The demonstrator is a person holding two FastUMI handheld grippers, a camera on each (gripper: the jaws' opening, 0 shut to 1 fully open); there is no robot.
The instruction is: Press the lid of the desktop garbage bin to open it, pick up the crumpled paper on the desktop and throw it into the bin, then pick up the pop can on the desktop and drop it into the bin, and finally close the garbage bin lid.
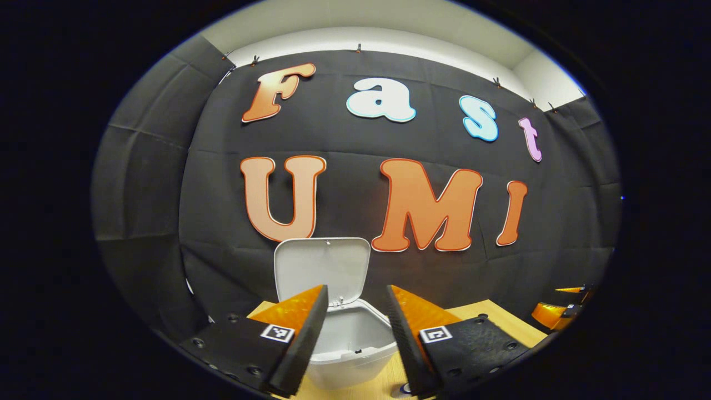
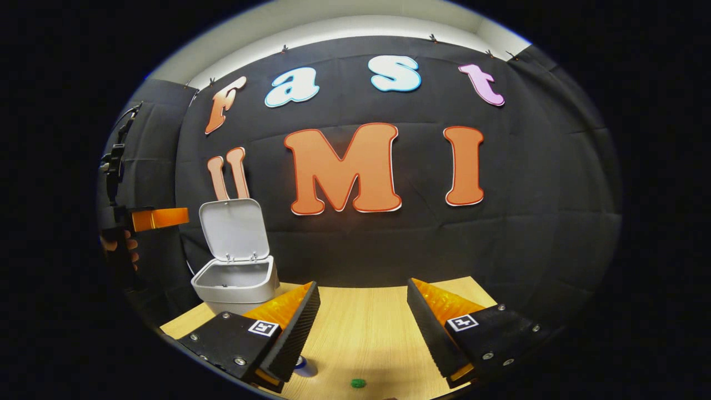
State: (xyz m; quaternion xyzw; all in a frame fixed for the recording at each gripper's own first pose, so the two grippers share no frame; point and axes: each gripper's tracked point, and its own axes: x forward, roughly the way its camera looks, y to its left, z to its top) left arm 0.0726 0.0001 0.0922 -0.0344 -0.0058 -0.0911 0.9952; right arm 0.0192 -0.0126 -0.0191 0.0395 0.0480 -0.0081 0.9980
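Spread fingers of the left gripper frame the bottom of the left gripper view, nothing between them. Just beyond, lower centre, the garbage bin stands with its lid upright; the visible interior looks bare. In the right gripper view, the right gripper is spread over bare table, bin at lower left near the table's edge. A small green thing lies at bottom centre.

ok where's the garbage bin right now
The garbage bin stands lid-up at the back left of the wooden table against the black cloth in the right gripper view; in the left gripper view it sits dead ahead between the left tongs.
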